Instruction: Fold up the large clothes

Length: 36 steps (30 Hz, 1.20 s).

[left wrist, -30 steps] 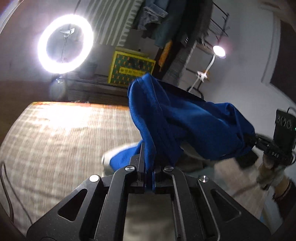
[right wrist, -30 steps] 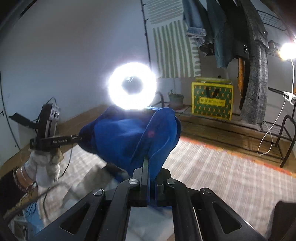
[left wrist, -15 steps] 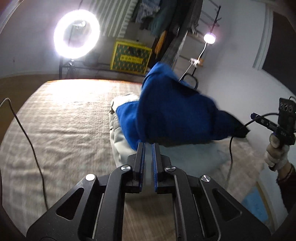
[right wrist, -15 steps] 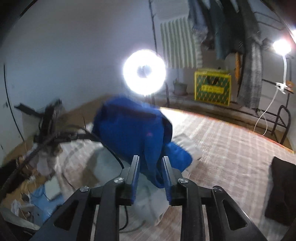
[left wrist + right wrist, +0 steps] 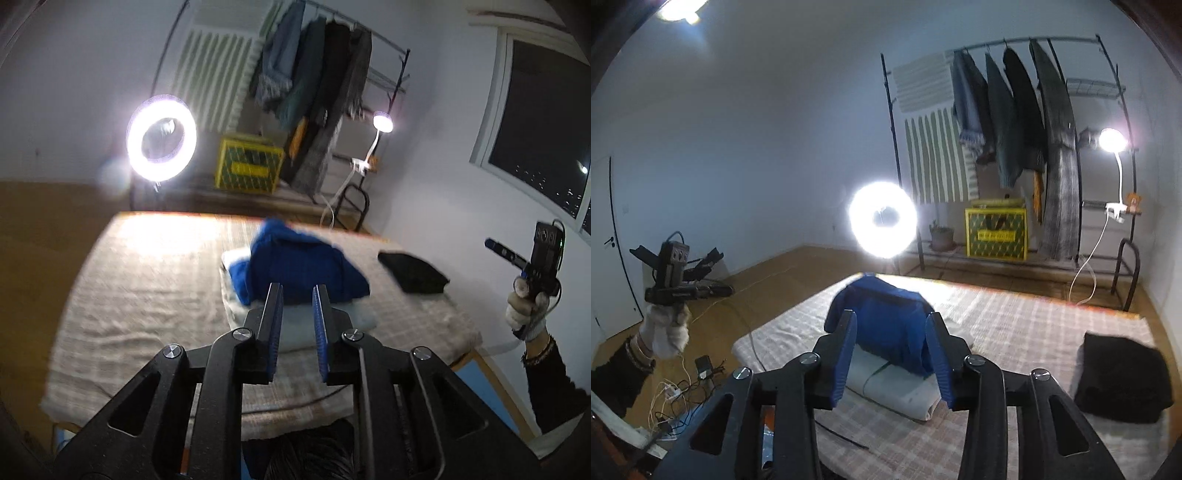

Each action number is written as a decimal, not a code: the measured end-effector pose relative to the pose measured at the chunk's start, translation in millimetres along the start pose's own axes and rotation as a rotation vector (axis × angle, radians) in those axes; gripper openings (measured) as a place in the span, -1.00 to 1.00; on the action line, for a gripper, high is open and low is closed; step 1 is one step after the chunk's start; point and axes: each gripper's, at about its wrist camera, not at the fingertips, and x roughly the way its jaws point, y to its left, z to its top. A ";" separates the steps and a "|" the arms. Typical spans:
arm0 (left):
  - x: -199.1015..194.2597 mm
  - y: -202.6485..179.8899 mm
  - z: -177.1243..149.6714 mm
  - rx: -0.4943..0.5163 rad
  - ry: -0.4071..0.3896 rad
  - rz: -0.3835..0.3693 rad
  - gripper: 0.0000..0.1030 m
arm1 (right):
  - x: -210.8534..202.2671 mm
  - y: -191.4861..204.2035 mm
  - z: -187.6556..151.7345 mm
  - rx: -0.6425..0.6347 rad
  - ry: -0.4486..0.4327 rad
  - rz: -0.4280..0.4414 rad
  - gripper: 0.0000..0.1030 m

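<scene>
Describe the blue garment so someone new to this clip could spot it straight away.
Start at the bed with the checked cover in front of the ring light. Near its middle lies a pale folded garment; the blue garment sits crumpled on top. It is the only bright blue cloth, unlike the black folded pile near the bed's right edge.

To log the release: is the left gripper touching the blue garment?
Apart. The left wrist view shows the left gripper opening, empty; blue garment lies beyond on the bed.
</scene>
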 end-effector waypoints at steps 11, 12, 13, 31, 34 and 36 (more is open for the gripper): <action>-42.5 2.0 72.7 -0.099 -0.030 -0.038 0.13 | -24.7 -2.7 46.3 -0.007 -0.050 -0.061 0.24; -43.6 3.1 78.6 -0.103 -0.023 -0.028 0.13 | -24.5 -5.0 50.2 0.000 -0.052 -0.065 0.24; -45.0 2.6 84.9 -0.095 -0.020 -0.017 0.13 | -24.1 -8.1 55.8 0.008 -0.051 -0.069 0.24; 40.4 42.2 92.9 -0.140 0.035 -0.069 0.52 | 31.1 -49.9 66.7 0.092 -0.007 -0.057 0.67; 94.9 61.7 78.0 -0.211 0.079 -0.107 0.52 | 69.8 -58.4 44.7 0.149 0.039 -0.002 0.67; 139.0 73.4 69.1 -0.247 0.120 -0.116 0.52 | 107.5 -64.0 31.1 0.179 0.086 0.024 0.67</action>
